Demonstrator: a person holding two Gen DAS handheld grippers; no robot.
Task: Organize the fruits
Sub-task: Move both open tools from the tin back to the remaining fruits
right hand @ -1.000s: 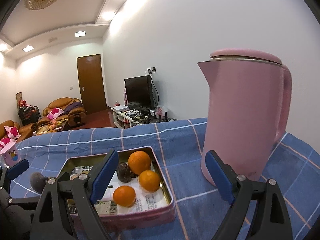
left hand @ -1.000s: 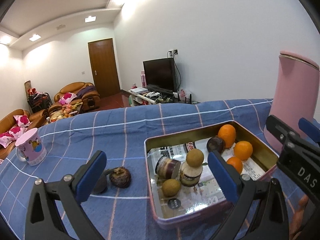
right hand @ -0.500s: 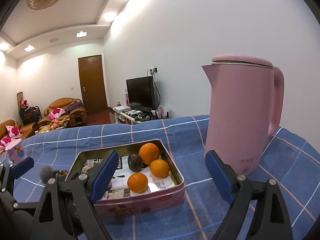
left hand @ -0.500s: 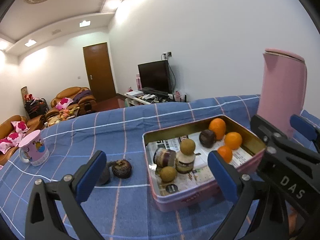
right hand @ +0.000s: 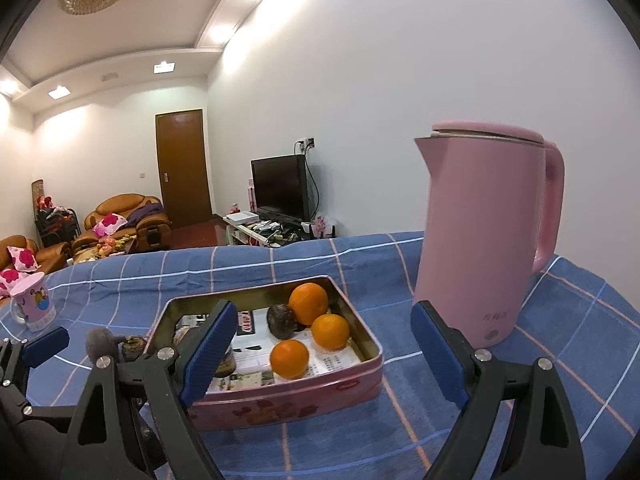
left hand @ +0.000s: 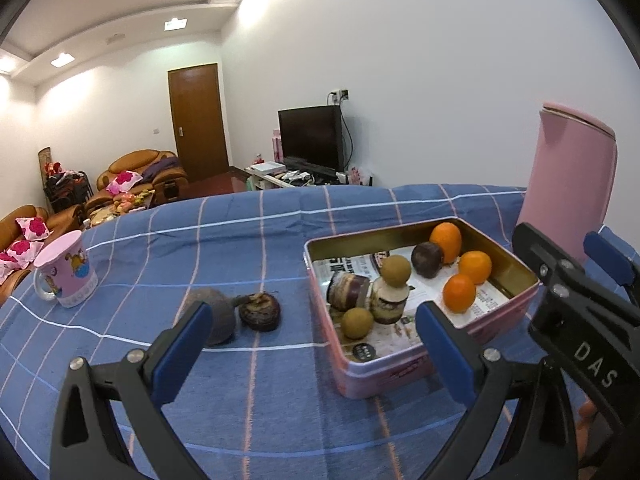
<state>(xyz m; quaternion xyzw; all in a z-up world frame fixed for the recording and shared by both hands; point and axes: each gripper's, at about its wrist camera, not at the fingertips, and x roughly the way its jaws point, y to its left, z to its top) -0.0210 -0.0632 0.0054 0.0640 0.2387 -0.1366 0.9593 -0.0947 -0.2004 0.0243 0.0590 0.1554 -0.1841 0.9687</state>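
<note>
A pink tin [left hand: 400,236] lined with newspaper holds three oranges [left hand: 459,293], a dark purple fruit [left hand: 427,259], two brown round fruits [left hand: 395,272] and two small jars [left hand: 348,291]. Left of it on the blue cloth lie a grey-brown round fruit [left hand: 218,316] and a dark rough one [left hand: 260,312]. My left gripper [left hand: 312,320] hangs open and empty in front of these. My right gripper [right hand: 324,316] is open and empty before the tin [right hand: 360,332], whose oranges [right hand: 289,358] lie between its fingers in the view.
A tall pink kettle [right hand: 480,232] stands right of the tin, close to my right finger. At the far left of the cloth is a pink mug [left hand: 66,276]. Bare blue checked cloth [left hand: 256,392] lies in front of the tin. Sofas, a door and a television are behind.
Both grippers have drawn back from the tin, which now looks smaller and farther, as does the kettle. Both jaws stay as wide as before.
</note>
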